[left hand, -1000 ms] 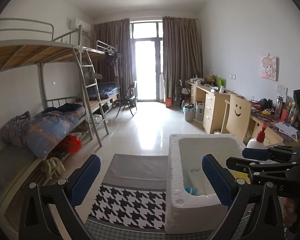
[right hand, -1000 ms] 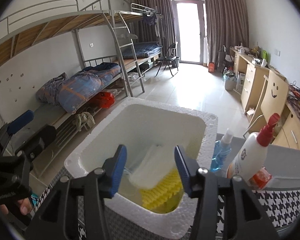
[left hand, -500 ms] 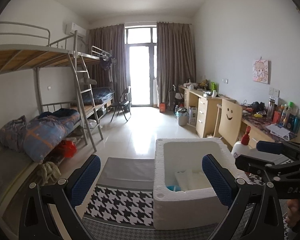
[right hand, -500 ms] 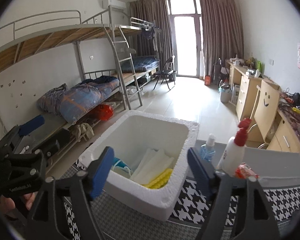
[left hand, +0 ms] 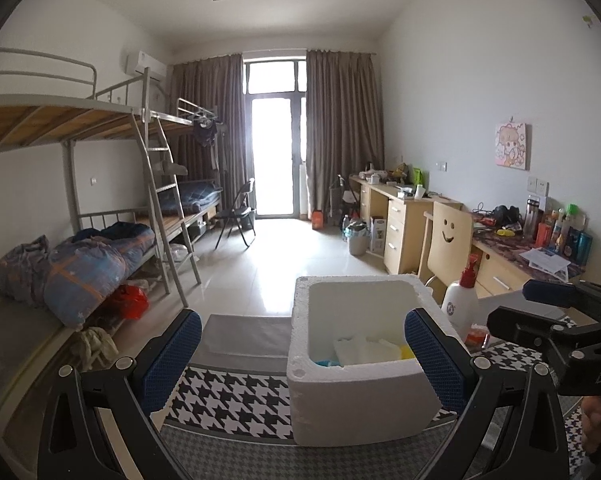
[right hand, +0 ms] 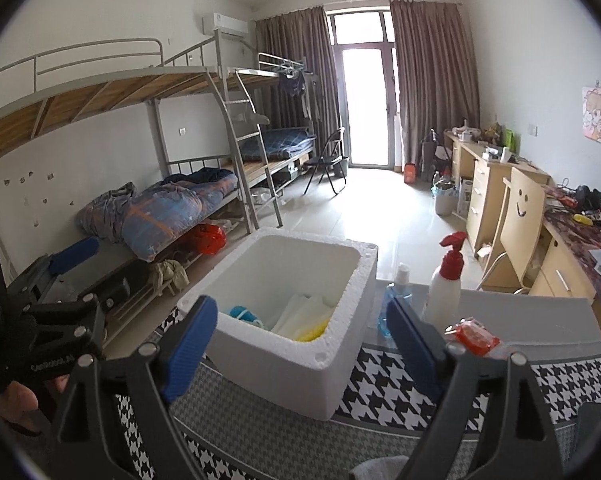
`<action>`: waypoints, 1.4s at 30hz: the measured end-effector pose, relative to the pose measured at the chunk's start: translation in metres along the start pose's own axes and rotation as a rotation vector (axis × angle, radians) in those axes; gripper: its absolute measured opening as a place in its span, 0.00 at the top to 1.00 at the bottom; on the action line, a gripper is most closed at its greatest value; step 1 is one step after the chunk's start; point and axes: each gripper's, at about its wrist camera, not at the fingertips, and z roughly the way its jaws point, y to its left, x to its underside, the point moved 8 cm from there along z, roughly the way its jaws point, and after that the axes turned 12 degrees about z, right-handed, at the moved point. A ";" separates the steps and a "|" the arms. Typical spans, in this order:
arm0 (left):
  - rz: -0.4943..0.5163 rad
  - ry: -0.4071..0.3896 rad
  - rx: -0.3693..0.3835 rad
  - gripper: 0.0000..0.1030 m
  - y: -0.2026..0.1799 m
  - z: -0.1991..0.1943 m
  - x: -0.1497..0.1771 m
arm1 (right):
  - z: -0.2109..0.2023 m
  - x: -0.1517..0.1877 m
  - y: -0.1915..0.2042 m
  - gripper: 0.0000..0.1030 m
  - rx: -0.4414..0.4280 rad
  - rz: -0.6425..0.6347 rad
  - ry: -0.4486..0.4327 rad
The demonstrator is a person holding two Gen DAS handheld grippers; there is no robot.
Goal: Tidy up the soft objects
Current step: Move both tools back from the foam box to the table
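A white foam box (left hand: 356,404) (right hand: 296,368) stands on the houndstooth-patterned table (left hand: 236,400) (right hand: 388,388). Inside it lie white folded cloths (left hand: 364,350) (right hand: 304,312), a yellow soft item (right hand: 312,334) (left hand: 407,353) and a blue one (right hand: 240,314). My left gripper (left hand: 300,360) is open and empty, held back from the box's near side. My right gripper (right hand: 298,340) is open and empty, above and in front of the box. Each gripper shows at the edge of the other's view.
A white pump bottle with red top (right hand: 444,284) (left hand: 462,300), a blue bottle (right hand: 396,300) and a red packet (right hand: 472,336) stand right of the box. A grey cloth (right hand: 380,468) lies at the near table edge. Bunk beds left, desks and chair right.
Both grippers have drawn back and up from the box. The right gripper has opened wider after hovering over the box's inside; the cloths and yellow item lie in the box.
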 end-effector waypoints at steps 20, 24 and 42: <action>-0.003 -0.020 0.036 0.01 -0.023 -0.030 0.000 | -0.045 0.014 -0.001 0.13 0.003 0.007 -0.056; -0.009 -0.008 0.051 0.01 -0.030 -0.032 0.003 | -0.052 0.017 -0.002 0.13 0.004 0.011 -0.060; 0.017 -0.035 0.020 0.01 -0.051 -0.058 0.013 | -0.085 0.035 -0.018 0.13 0.011 0.017 -0.106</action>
